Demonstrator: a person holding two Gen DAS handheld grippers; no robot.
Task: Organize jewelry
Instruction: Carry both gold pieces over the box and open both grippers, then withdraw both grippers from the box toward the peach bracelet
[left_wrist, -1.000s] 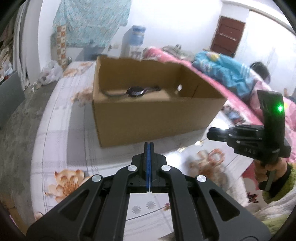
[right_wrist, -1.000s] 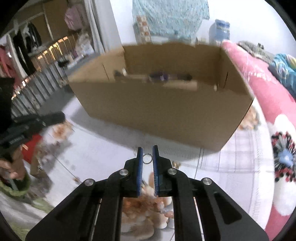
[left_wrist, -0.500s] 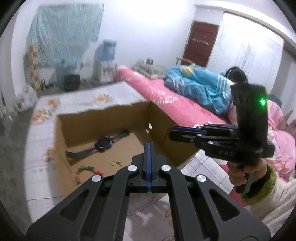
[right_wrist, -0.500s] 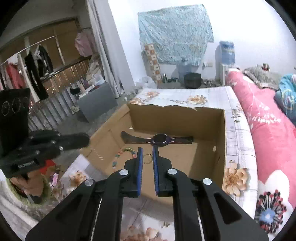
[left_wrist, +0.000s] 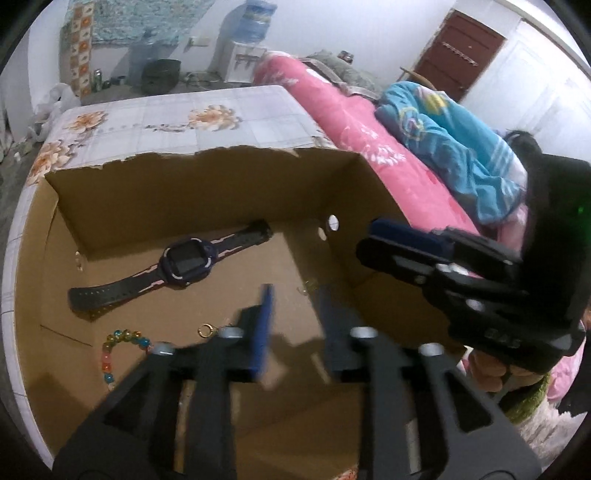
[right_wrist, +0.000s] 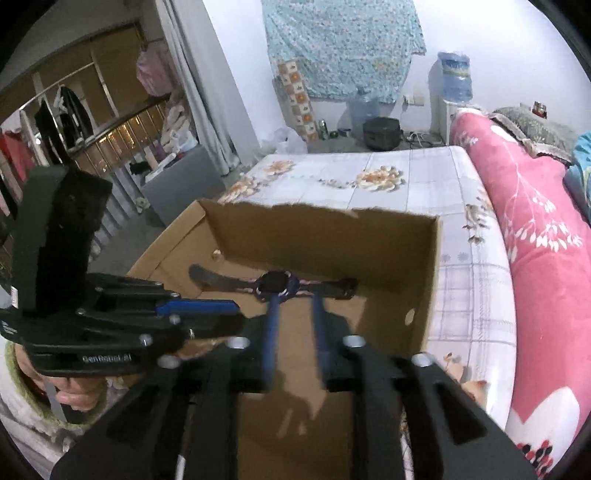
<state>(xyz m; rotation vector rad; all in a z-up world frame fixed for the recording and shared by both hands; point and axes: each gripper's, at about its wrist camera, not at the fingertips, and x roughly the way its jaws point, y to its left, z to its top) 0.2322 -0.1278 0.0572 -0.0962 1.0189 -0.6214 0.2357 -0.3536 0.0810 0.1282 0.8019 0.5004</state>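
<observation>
Opening over the cardboard box, both grippers hold nothing.

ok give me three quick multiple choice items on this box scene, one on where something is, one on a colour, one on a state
1. Where does the watch lie?
A. on the floor of the cardboard box
B. on the pink blanket
C. between the left gripper's fingers

2. What colour are the pads on the left gripper?
A. red
B. blue
C. white

3. What is between the right gripper pads?
A. a gold ring
B. the bead bracelet
C. nothing

Answers:
1. A, the watch lies flat inside the box near its far wall.
2. B, the inner faces of the fingers show blue.
3. C, its jaws are opening with a bare gap; the bead bracelet and a small gold ring lie on the box floor.
</observation>
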